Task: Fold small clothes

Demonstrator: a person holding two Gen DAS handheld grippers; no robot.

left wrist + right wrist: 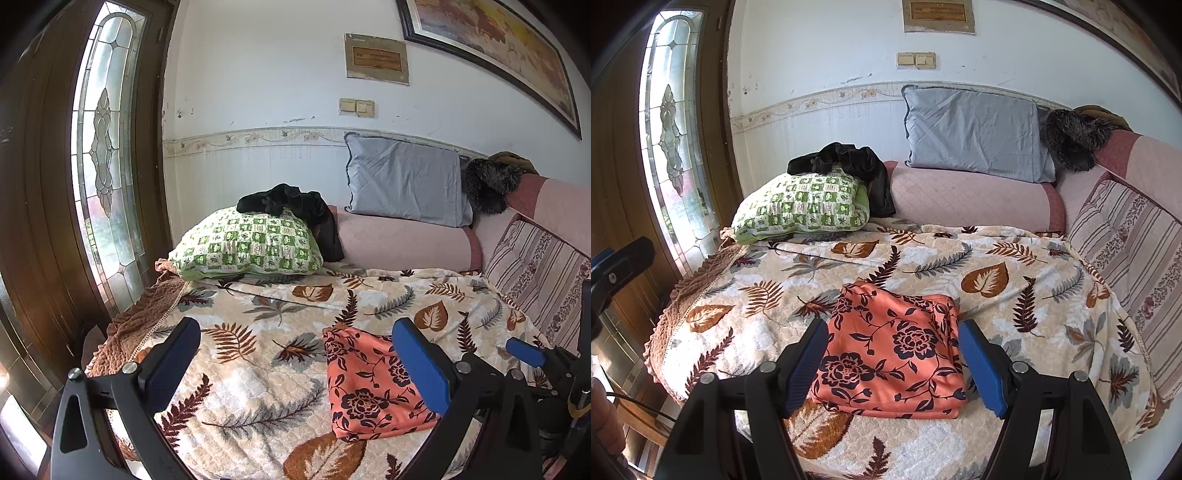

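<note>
A folded orange cloth with dark flowers (892,349) lies flat on the leaf-patterned bedspread (1015,295). In the left wrist view the cloth (365,384) sits at the lower right. My right gripper (894,365) is open, its blue pads spread to either side of the cloth, just above it and holding nothing. My left gripper (299,363) is open and empty, to the left of the cloth; its right pad overlaps the cloth's edge in view. The right gripper's blue pad (524,350) shows at the left wrist view's right edge.
A green checked pillow (805,206) with a black garment (849,162) on it lies at the bed's far left. A grey pillow (975,133) and a pink quilted bolster (967,195) stand against the wall. A striped cushion (1126,251) is at right. A glazed door (668,129) is at left.
</note>
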